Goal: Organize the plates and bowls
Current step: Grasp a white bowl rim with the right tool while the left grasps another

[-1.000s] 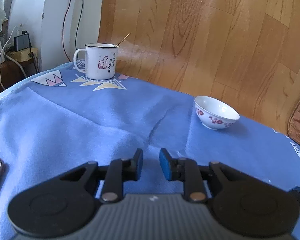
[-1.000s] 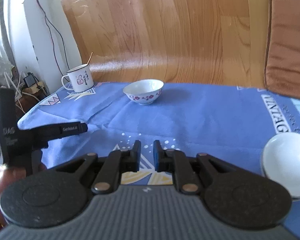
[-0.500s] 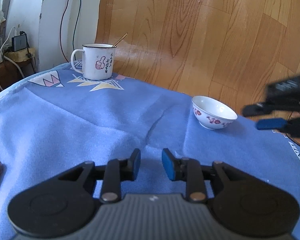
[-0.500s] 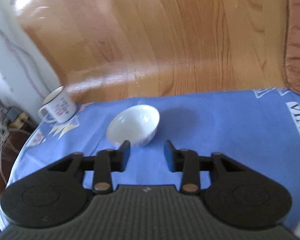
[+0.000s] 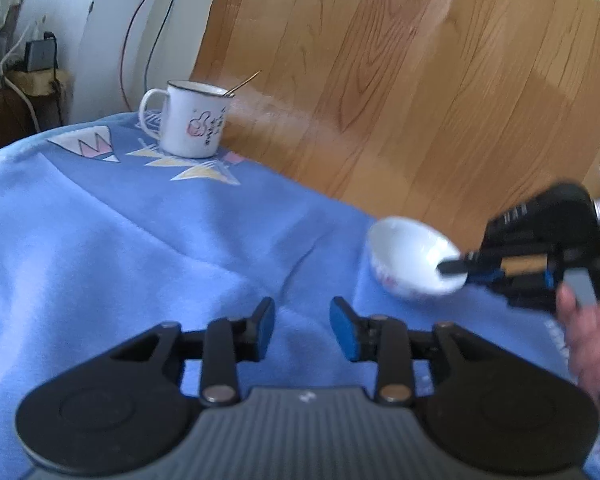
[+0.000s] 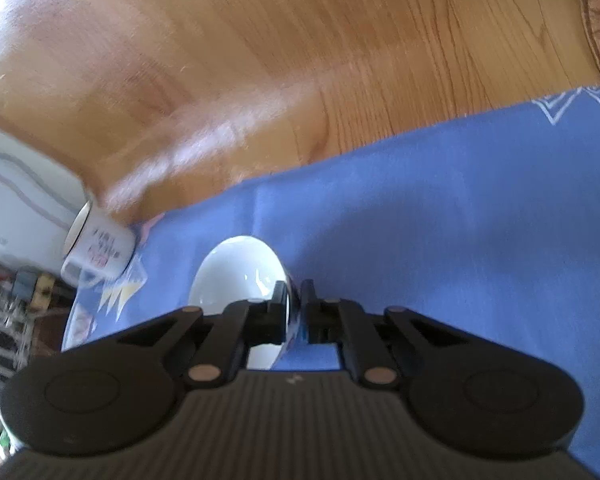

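A small white bowl with red flowers is at the far right of the blue cloth and tilts toward me. My right gripper comes in from the right and is shut on the bowl's rim, one finger inside and one outside. In the right wrist view the bowl sits sideways between the shut fingers of the right gripper. My left gripper hovers open and empty over the cloth, in front of and left of the bowl.
A white enamel mug with a spoon in it stands at the back left of the cloth; it also shows in the right wrist view. A wooden panel rises behind the table. Cables and a plug hang at far left.
The right gripper moved in to the flowered bowl, closed on its rim and tipped it. The left gripper opened a little wider and stayed roughly in place.
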Demonstrator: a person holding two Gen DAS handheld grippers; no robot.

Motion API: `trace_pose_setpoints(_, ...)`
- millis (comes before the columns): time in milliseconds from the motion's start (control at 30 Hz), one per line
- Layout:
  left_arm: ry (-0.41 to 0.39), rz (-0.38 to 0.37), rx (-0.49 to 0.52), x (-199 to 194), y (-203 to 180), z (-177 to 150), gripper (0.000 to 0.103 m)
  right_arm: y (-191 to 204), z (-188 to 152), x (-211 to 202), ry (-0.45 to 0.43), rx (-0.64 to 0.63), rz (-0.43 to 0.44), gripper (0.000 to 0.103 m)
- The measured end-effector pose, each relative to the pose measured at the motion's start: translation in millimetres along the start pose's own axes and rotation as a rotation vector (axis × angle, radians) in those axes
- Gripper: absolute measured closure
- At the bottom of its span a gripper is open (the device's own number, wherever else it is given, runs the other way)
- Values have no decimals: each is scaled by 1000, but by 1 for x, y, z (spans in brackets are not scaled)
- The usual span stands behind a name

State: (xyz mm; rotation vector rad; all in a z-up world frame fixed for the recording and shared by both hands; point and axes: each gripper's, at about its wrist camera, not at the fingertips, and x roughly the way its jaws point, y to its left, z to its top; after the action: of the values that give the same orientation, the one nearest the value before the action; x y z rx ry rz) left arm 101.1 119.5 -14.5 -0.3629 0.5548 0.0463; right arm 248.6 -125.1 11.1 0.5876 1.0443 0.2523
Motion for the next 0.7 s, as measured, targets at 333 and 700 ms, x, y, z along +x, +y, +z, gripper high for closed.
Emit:
trace_pose_setpoints(333, 88, -133, -27, -15, -10, 0, 60, -15, -60, -76, 77, -111, 70, 95)
trace_pose_setpoints(700, 276, -227, -121, -38, -13, 9, 60, -29, -72, -96, 58, -172, 74, 96)
